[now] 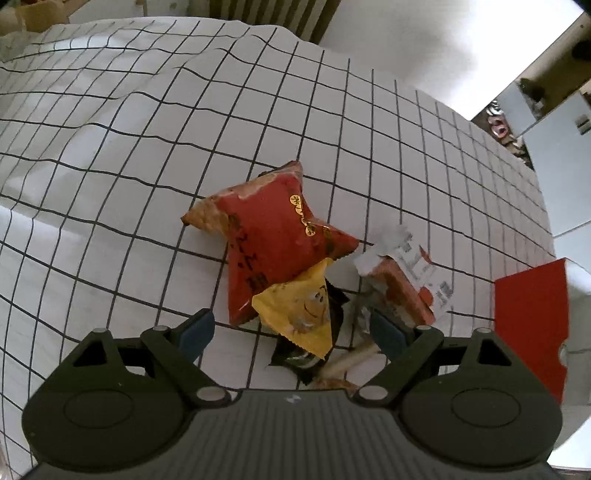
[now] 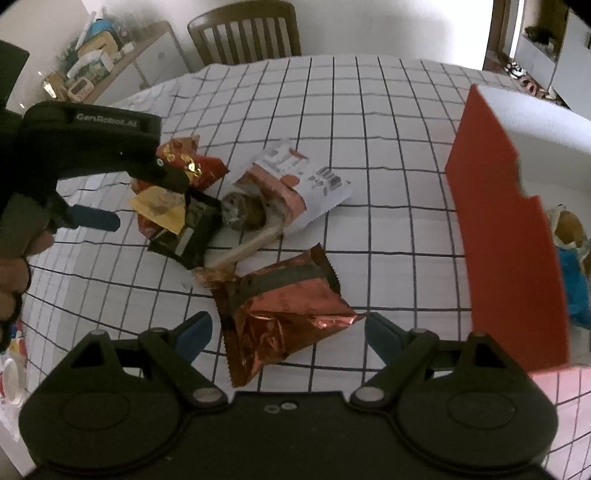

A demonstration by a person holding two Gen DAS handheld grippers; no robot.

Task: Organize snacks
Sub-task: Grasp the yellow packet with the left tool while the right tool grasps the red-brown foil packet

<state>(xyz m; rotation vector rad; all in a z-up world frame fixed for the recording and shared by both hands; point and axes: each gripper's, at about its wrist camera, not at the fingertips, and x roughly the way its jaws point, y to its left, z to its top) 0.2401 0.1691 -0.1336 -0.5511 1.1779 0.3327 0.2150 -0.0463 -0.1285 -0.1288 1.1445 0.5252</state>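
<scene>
- My left tongs stand wide open and point steeply down, gripping nothing; between the blue pads sits a small yellow triangular sachet with a smiling face, lying at lower centre of the left view.
- My right tongs are just as wide open and empty, with a crumpled copper-red foil packet lying between the pads at lower centre of the right view; I can't tell whether the right pad touches its corner.
- The yellow sachet overlaps a puffy red pillow-shaped snack bag with gold print and a black flat wrapper beneath it.
- To the right of those lies an opened white-and-orange pouch, with a pale stick-shaped snack beside it.
- Everything rests on a white tablecloth with a black grid.
- A red cardboard box with white inside stands at the right edge, with something blue inside it.
- A brown wooden chair is at top centre of the right view.
</scene>
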